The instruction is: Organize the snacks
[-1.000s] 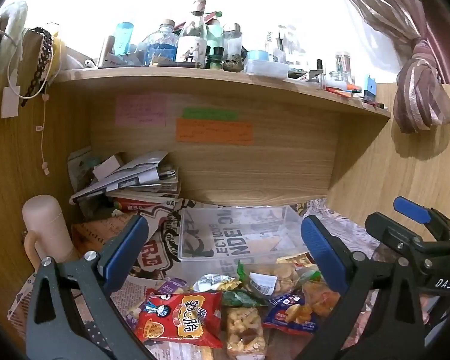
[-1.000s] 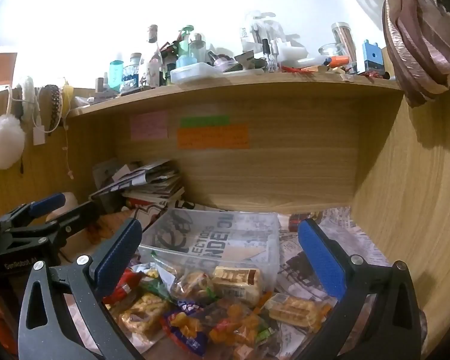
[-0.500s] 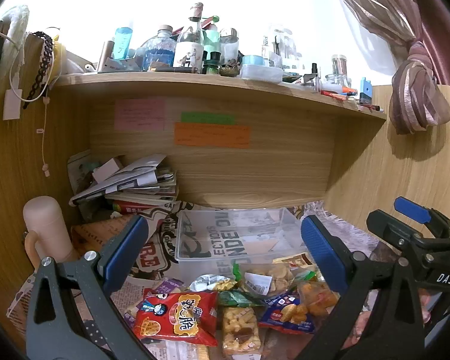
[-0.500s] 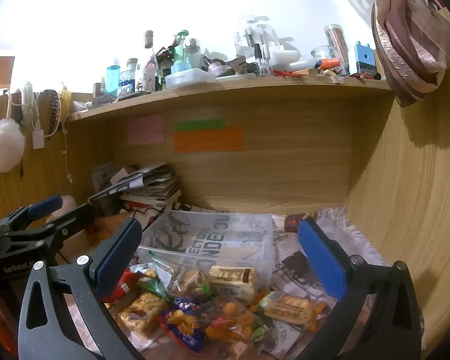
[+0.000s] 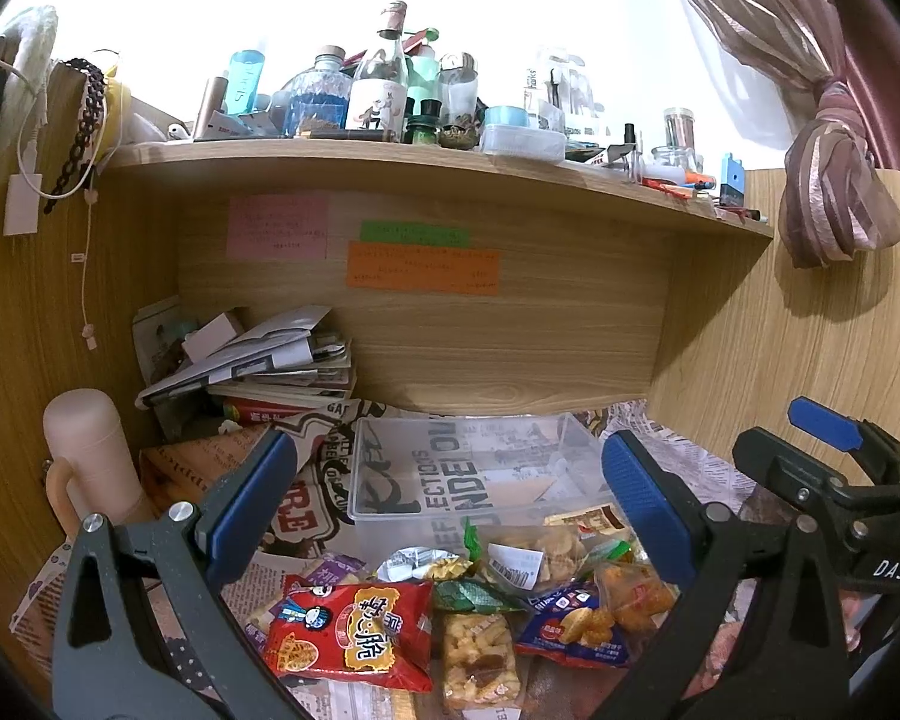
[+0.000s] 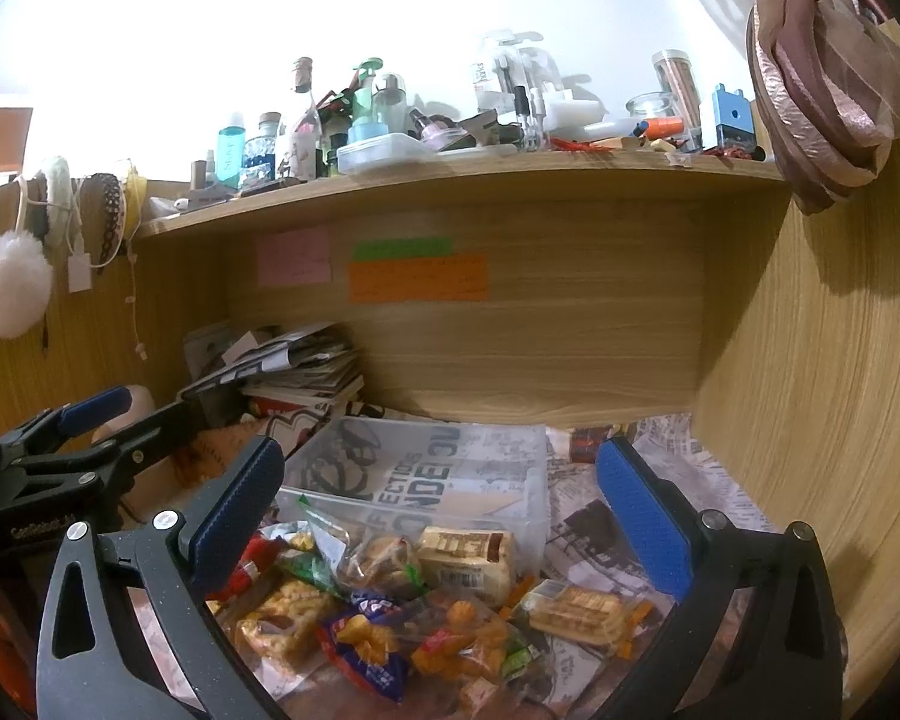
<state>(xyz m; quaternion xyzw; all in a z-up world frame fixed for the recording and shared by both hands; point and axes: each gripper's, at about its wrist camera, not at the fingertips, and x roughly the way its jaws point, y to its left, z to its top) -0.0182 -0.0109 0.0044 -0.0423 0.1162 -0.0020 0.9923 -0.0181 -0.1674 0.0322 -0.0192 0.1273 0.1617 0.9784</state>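
I hold both tongs spread apart and empty, the left tongs [image 5: 450,498] and right tongs [image 6: 438,498], above the snack packets [image 5: 450,612]. These lie piled on the table [image 5: 306,516], touching the clear box [image 5: 462,468].

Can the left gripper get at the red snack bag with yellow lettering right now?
Probably yes. The left gripper is open, and the red snack bag with yellow lettering lies on top at the near edge of the pile, with nothing over it.
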